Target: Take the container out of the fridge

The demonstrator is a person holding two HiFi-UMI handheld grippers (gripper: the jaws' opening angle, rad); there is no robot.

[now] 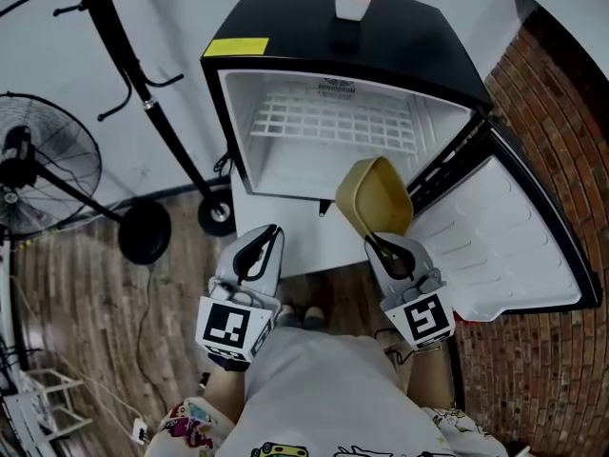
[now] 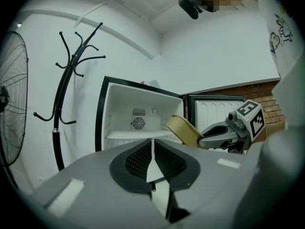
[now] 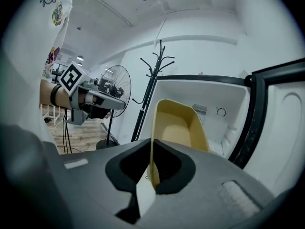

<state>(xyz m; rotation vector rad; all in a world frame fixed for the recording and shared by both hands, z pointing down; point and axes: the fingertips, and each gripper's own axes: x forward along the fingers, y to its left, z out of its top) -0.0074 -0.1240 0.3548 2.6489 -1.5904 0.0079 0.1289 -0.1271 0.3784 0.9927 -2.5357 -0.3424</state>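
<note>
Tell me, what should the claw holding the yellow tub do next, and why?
Probably pull the tub back, away from the fridge: the right claw pinches its wall, and it hangs tilted just in front of the open compartment, not yet well clear.

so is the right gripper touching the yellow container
Touching. The right gripper view shows the right gripper with its fingers shut on the rim of the yellow container.

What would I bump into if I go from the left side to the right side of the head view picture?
Fan → coat stand → left gripper → yellow container → open fridge door.
</note>
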